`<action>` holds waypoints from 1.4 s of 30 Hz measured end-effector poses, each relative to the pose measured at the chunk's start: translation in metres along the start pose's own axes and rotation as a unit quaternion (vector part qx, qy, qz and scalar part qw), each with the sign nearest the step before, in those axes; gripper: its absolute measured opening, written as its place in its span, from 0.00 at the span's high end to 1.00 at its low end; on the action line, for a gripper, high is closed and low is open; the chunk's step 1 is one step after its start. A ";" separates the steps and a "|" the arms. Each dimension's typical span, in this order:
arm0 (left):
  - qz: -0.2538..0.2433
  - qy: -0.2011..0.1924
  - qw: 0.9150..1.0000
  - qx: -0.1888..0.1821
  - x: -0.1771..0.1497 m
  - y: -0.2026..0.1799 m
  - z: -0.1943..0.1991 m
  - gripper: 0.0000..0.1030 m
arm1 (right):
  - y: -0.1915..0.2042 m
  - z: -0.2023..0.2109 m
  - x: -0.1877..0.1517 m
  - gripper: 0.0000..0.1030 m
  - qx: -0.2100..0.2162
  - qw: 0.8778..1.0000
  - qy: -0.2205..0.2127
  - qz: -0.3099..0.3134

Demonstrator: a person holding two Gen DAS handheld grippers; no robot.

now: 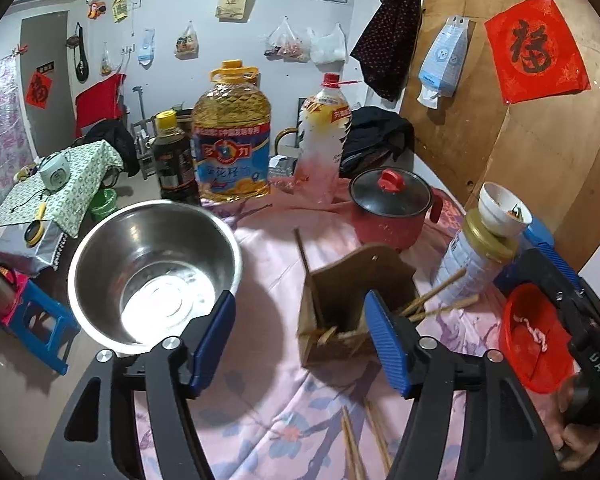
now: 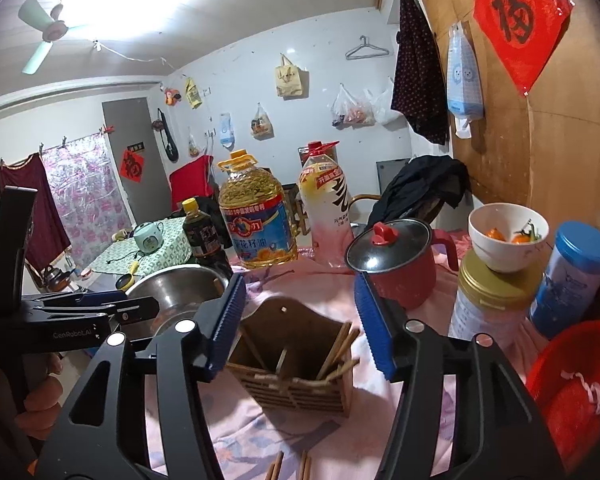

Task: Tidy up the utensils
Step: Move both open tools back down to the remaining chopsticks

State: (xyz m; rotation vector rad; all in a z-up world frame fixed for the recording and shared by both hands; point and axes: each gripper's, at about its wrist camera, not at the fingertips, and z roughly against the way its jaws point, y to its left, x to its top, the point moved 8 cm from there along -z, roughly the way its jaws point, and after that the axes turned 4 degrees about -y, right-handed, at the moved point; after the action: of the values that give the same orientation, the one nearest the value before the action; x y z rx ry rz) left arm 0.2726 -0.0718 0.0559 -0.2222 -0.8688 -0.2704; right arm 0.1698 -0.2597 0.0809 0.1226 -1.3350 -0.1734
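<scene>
Partly done, by the look of it: several wooden chopsticks (image 2: 336, 350) already standing in the wooden chopstick holder (image 2: 300, 364), some upright in its compartments, some leaning out over the right edge. Holder sitting on the pink floral tablecloth (image 1: 268, 248), between the steel bowl (image 1: 152, 272) and the red plastic basket (image 1: 534, 340), with the red lidded pot (image 1: 392, 204) behind. Still left: a few loose chopsticks (image 1: 360, 436) lying flat on the cloth at the near edge, below the holder, seen again at the bottom of the right wrist view. Probably more to gather, though nothing else utensil-like visible on the table

Left gripper (image 1: 300, 332): jaws well apart, blue pads bare, nothing pinched; right pad in front of the holder's rim, whether touching or just overlapping it impossible to tell. Right gripper (image 2: 300, 320): jaws likewise spread, framing the holder from above, no pad seen pressing on it and no chopstick between them. Both empty, then, and both aimed toward the holder with the loose sticks beneath and nearer than the fingertips
</scene>
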 end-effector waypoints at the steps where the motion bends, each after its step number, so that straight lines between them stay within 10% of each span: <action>1: -0.002 0.000 1.000 0.006 -0.005 0.003 0.004 0.33 | 0.001 0.004 -0.002 0.41 -0.001 1.000 -0.001 -0.002; 16: 0.013 0.034 0.998 0.053 -0.080 0.051 0.037 0.12 | 0.024 0.049 -0.064 0.23 -0.024 0.998 0.034 -0.039; 30: -0.025 0.174 0.984 0.036 -0.237 0.053 0.000 0.12 | 0.006 0.104 -0.239 0.22 -0.133 0.966 0.207 -0.080; 42: -0.002 0.187 0.980 0.073 -0.284 0.040 0.019 0.12 | -0.003 0.122 -0.222 0.22 -0.098 0.975 0.197 -0.001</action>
State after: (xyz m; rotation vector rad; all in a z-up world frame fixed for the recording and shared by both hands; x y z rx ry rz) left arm 0.0973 0.0123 -0.1557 -0.0292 -0.5119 -0.2400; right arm 0.0017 -0.2178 -0.1034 -0.0103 -0.9155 -0.2671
